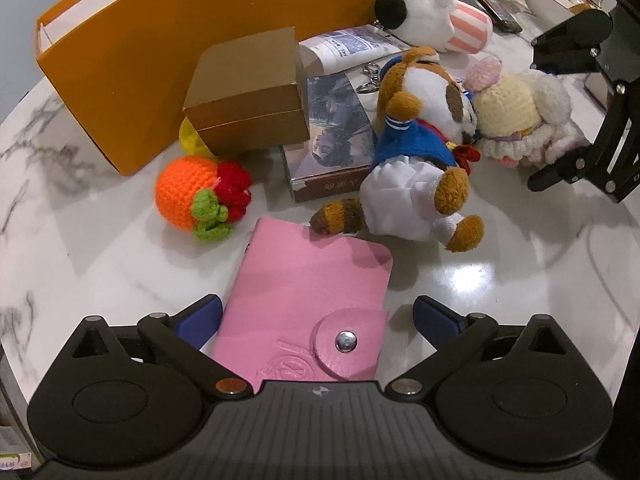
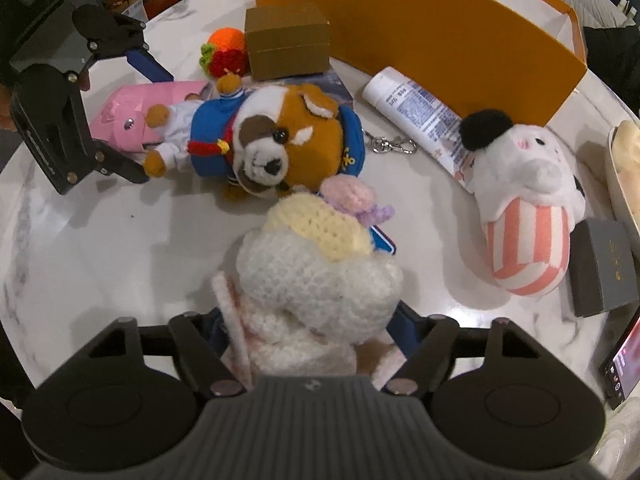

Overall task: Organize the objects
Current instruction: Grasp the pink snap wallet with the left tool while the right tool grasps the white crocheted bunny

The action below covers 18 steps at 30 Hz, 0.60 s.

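A pink snap-button card holder (image 1: 308,300) lies flat on the marble table (image 1: 100,264). My left gripper (image 1: 318,316) is open and straddles it, with the blue pads (image 1: 200,320) just clear of its sides. In the right wrist view, my right gripper (image 2: 310,328) is shut on a white and cream crochet doll (image 2: 316,272), which fills the gap between its fingers. A plush dog in a blue sailor suit (image 1: 420,152) lies between the two grippers, with its feet over the card holder's far corner.
An orange box wall (image 1: 168,40) stands at the back, with a brown box (image 1: 248,96), a crochet orange (image 1: 192,192) and a book (image 1: 336,128) in front. A white plush with a striped cup (image 2: 528,216), a tube (image 2: 420,112), a grey box (image 2: 600,268) and a phone (image 2: 624,356) lie to the right.
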### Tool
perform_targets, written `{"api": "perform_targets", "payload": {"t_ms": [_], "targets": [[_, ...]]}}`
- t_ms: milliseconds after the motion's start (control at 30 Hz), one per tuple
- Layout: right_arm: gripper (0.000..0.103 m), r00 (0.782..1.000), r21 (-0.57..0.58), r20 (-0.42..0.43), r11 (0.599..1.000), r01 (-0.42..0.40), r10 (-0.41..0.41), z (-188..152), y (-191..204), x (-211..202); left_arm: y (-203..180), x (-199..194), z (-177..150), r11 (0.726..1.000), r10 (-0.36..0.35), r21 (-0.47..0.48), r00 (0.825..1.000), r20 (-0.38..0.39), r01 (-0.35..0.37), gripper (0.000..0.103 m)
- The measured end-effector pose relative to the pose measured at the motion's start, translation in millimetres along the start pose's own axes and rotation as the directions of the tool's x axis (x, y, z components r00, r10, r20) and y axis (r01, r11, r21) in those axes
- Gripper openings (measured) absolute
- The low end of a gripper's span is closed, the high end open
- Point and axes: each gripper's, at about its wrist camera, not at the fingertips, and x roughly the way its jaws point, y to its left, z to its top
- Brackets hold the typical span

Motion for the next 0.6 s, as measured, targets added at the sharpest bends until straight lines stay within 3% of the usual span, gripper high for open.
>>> {"api": "perform_targets", "payload": {"t_ms": [67, 600], "targets": [[0.070, 1.000, -0.009, -0.009, 1.000, -0.004, 0.004, -2, 3, 1, 0, 0, -1, 1.000, 0.003, -0.002, 1.000, -0.001, -0.003, 0.103], [0.063, 1.000, -0.015, -0.002, 1.000, 0.001, -0.001, -7, 0, -6, 5, -12, -7, 0.997, 0.039, -0.064, 0.999, -0.007, -0.040, 0.103]]}}
